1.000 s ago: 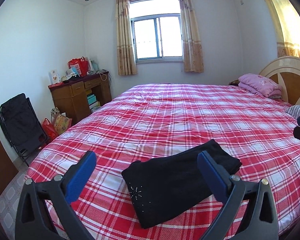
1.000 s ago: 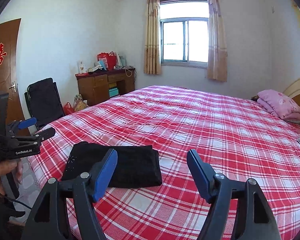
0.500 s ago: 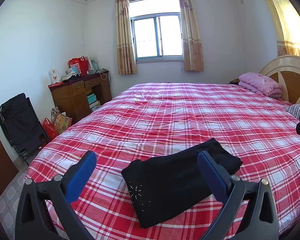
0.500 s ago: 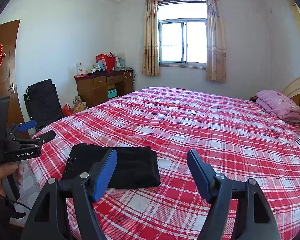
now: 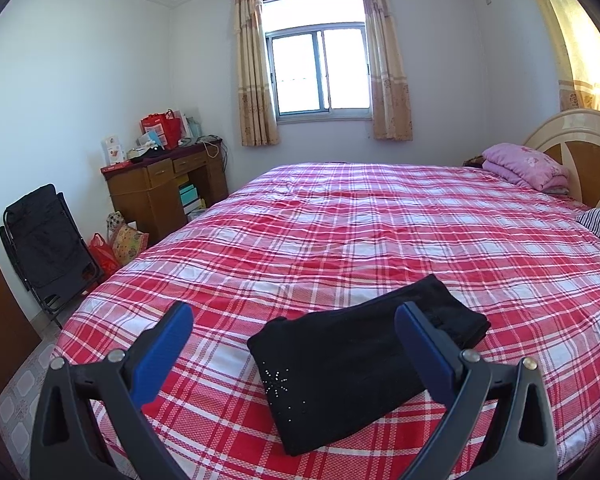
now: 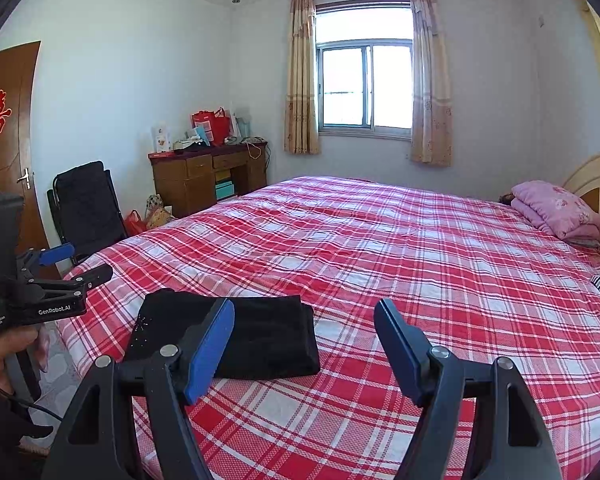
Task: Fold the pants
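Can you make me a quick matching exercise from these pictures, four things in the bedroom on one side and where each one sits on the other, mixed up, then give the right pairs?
Things:
1. black pants
2. pink blanket
3. red bag
4. folding chair

Places:
A. on top of the wooden desk
B. by the headboard, at the far end of the bed
C. on the floor against the wall, next to the door
D. folded on the plaid bedspread, near its front edge

Pairs: 1-D, 2-B, 3-A, 4-C
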